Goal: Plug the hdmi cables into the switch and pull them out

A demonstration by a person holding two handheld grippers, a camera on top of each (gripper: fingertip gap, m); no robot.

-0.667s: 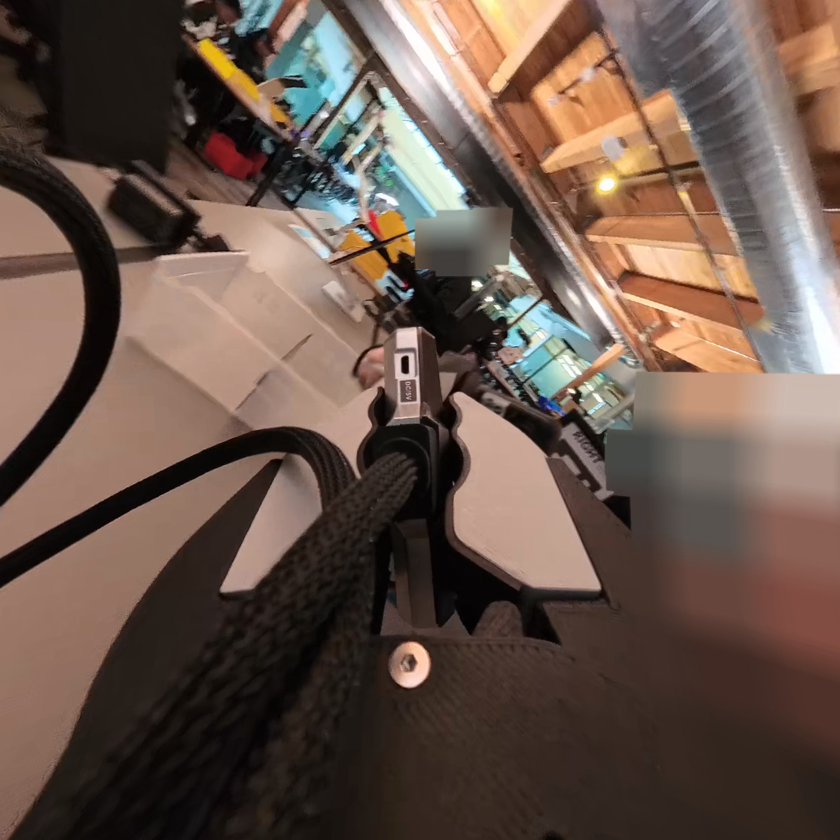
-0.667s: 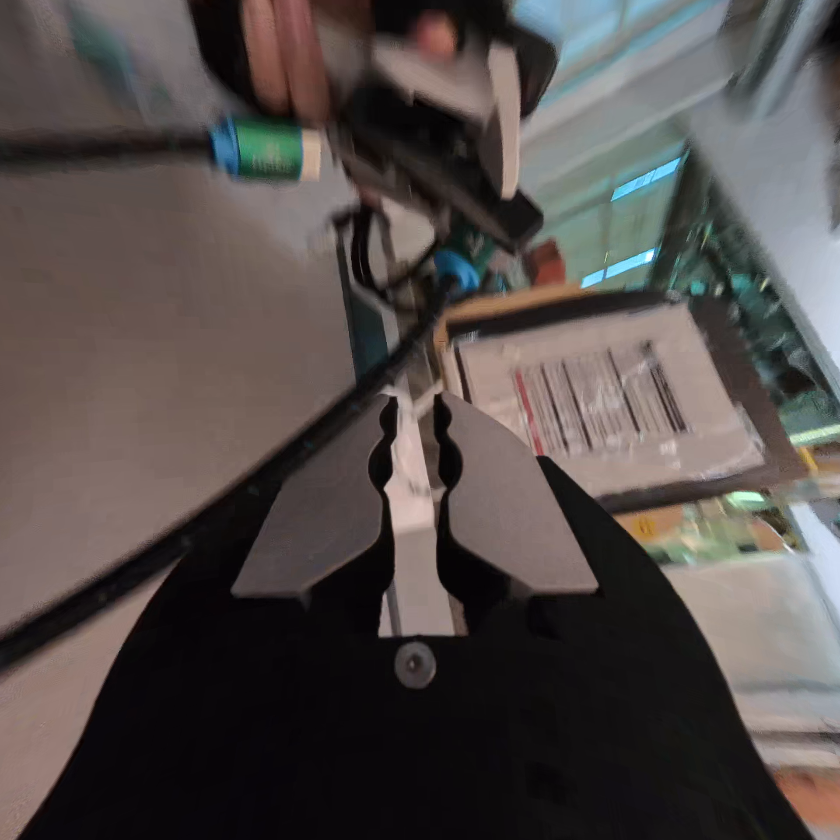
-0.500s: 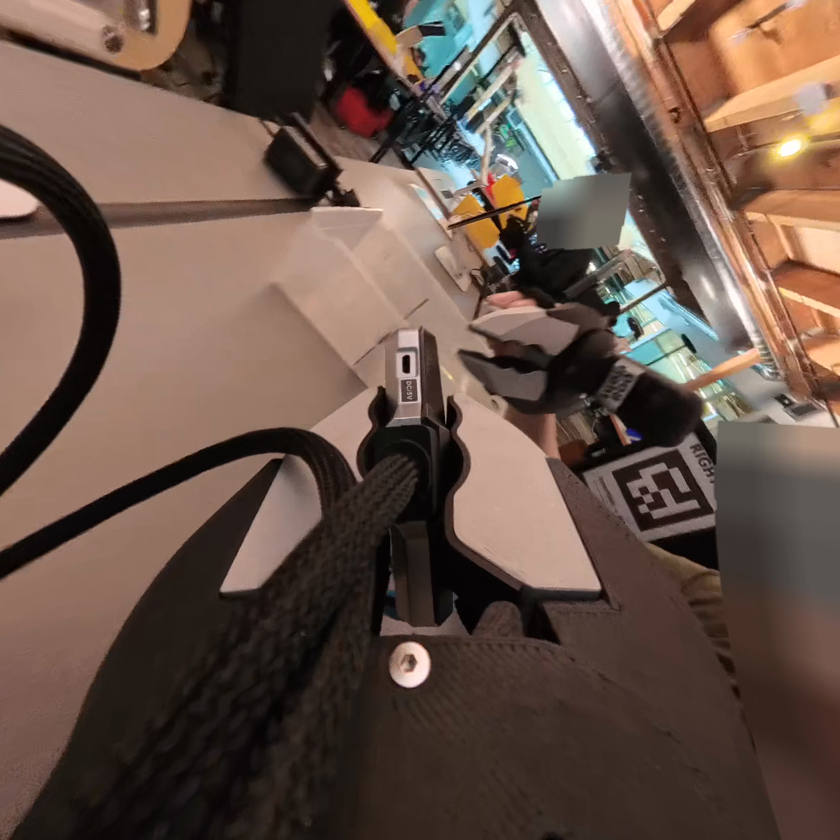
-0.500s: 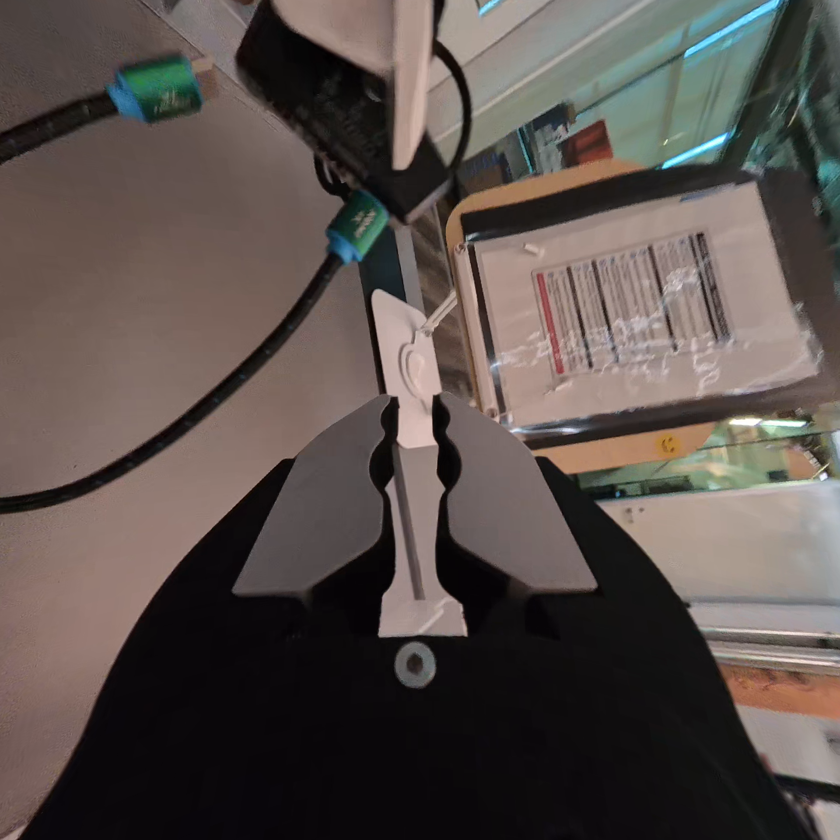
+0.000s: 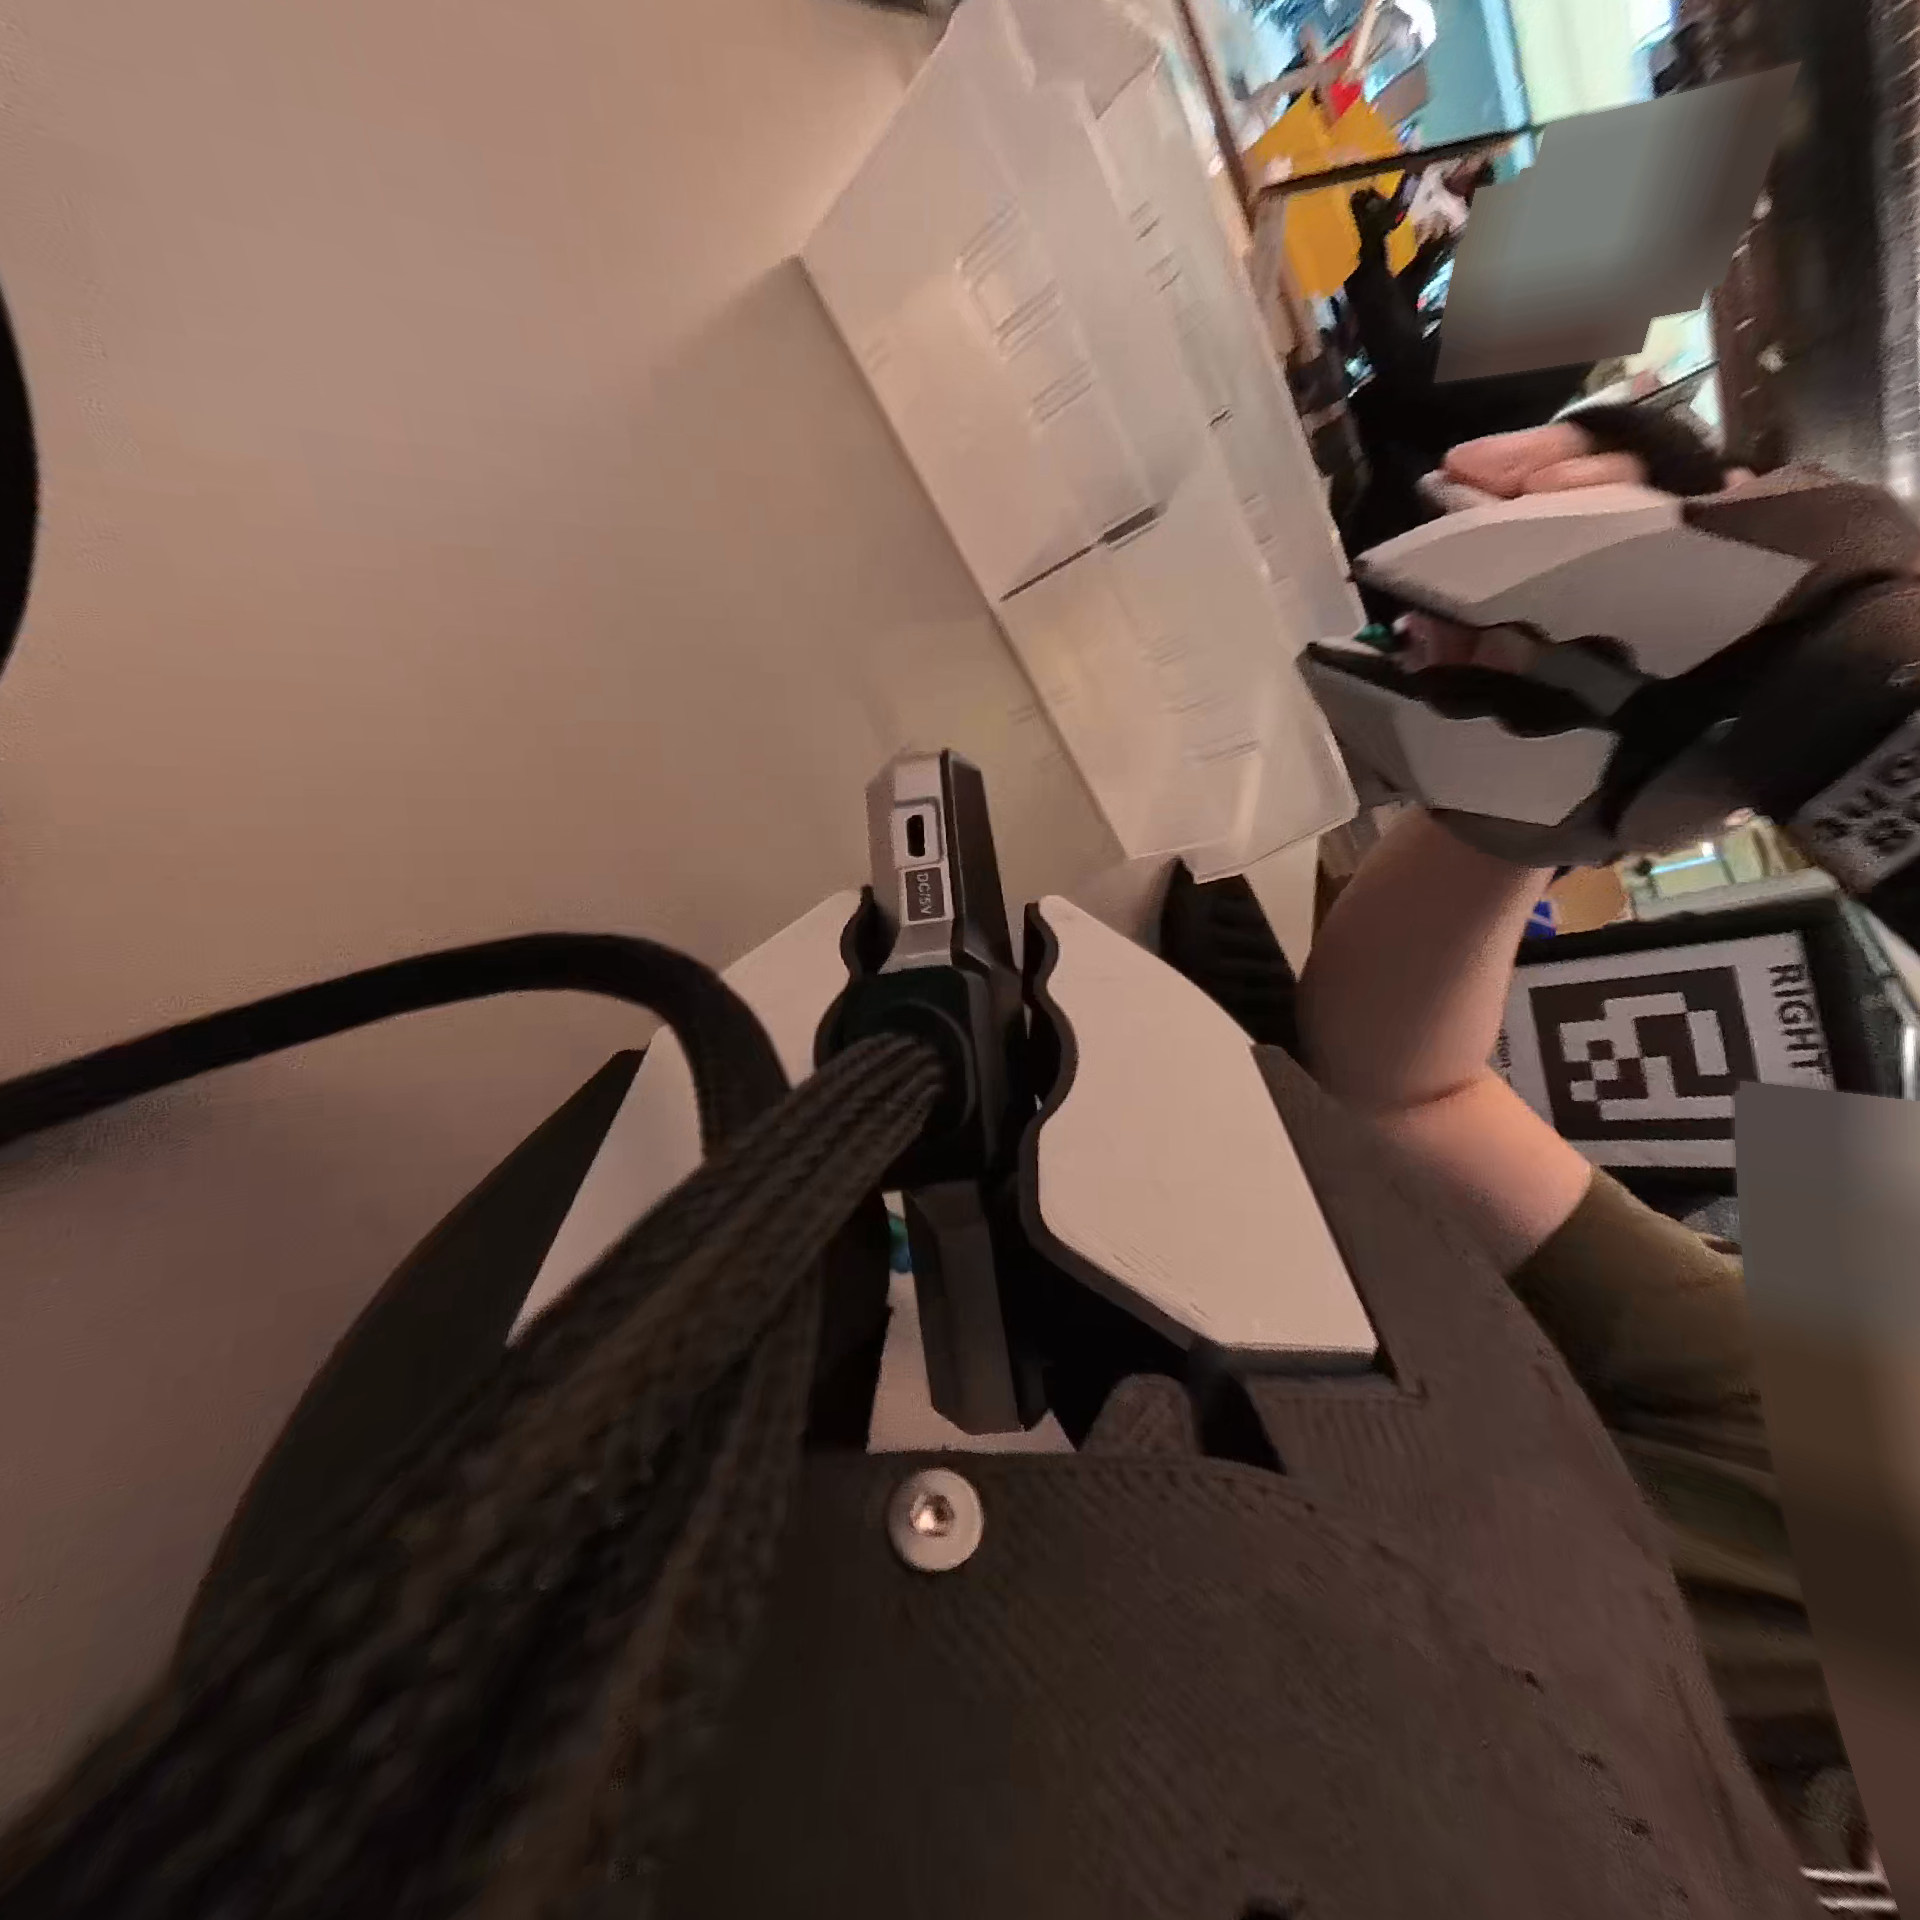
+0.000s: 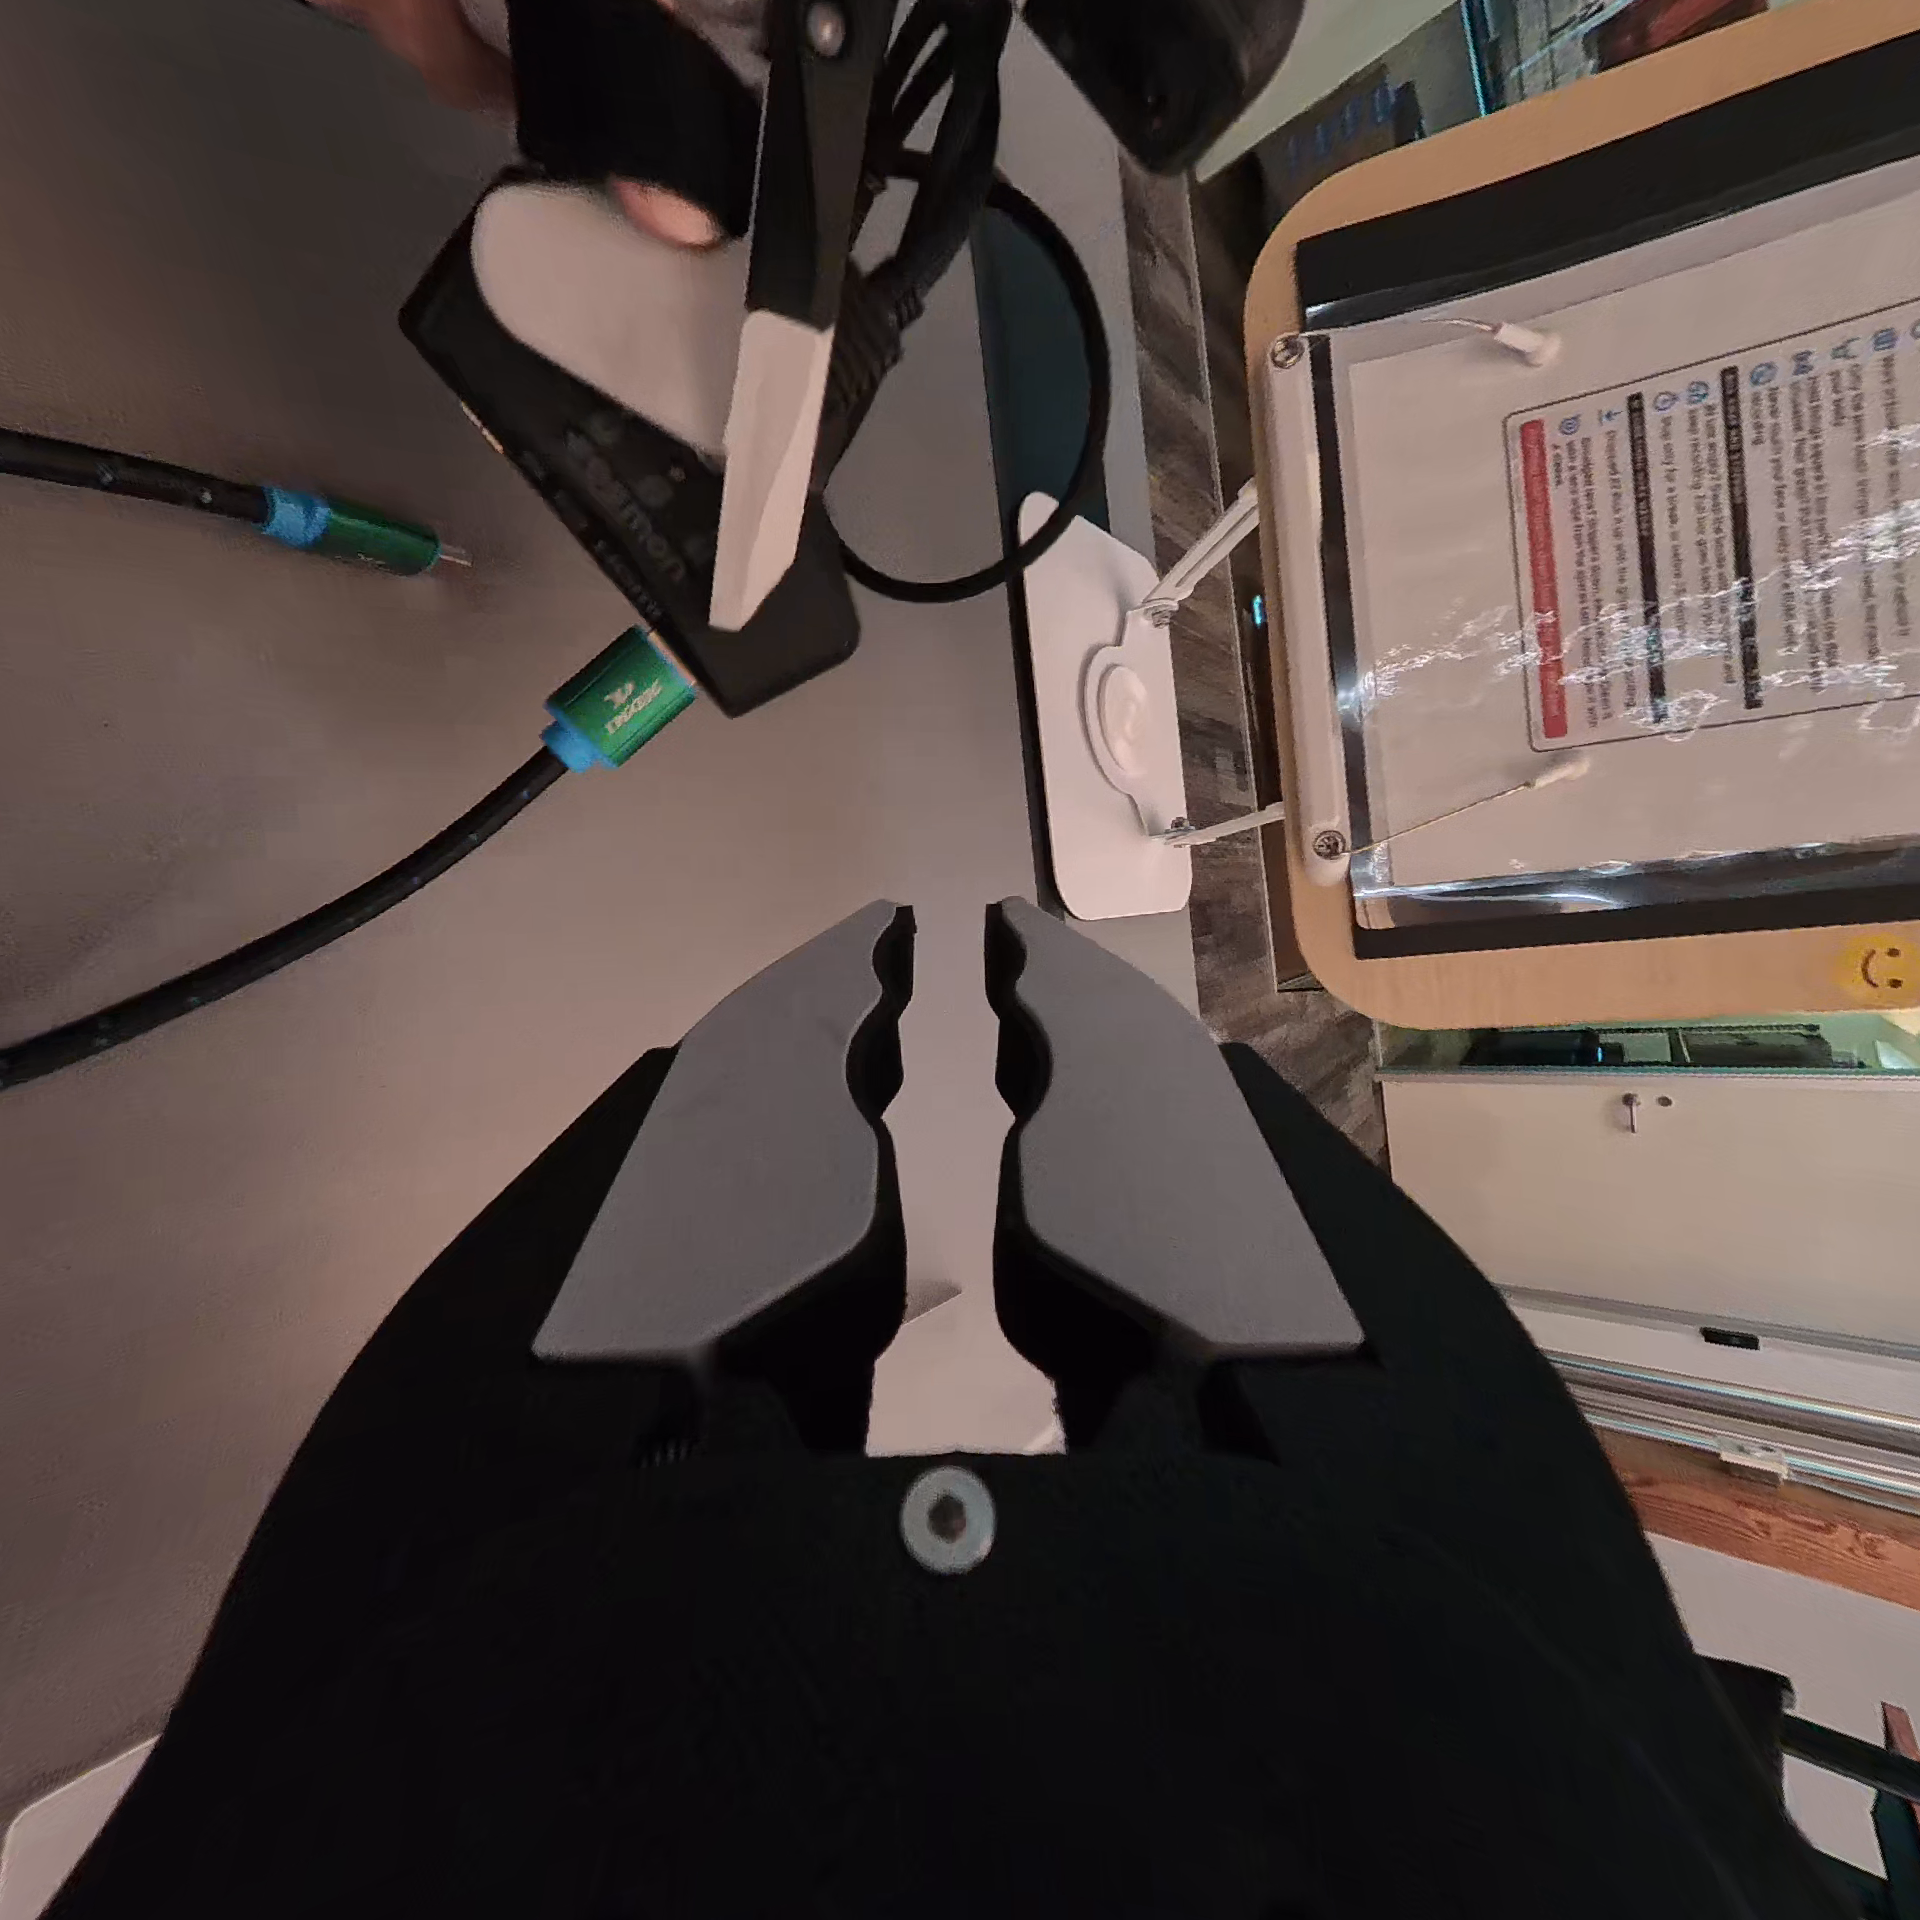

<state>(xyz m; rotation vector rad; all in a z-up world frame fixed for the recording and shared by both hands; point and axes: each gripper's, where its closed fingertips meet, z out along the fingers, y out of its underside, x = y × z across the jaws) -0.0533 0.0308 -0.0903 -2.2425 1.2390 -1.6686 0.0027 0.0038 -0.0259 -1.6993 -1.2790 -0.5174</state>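
My left gripper (image 5: pixel 951 914) is shut on the black HDMI switch (image 5: pixel 925 862), whose silver end sticks out past the fingertips. A thick braided cable (image 5: pixel 727 1195) leaves the switch's near end and loops left over the table. In the right wrist view the left gripper (image 6: pixel 675 416) holds the switch (image 6: pixel 644 540) above the table. One green plug (image 6: pixel 613 707) sits in the switch's lower edge. A second green plug (image 6: pixel 353 540) lies free on the table to its left. My right gripper (image 6: pixel 949 914) is shut and empty, apart from the switch. It also shows in the left wrist view (image 5: pixel 1507 665).
White plastic bins (image 5: pixel 1091 468) stand on the table beyond the switch. A laminated sheet on a wooden board (image 6: pixel 1610 571) and its white stand base (image 6: pixel 1112 727) sit at the table's right edge. A person's forearm (image 5: pixel 1403 1018) reaches in.
The left gripper has tipped down toward the table with the switch. The right gripper now looms closer in the left wrist view. Both grips look the same.
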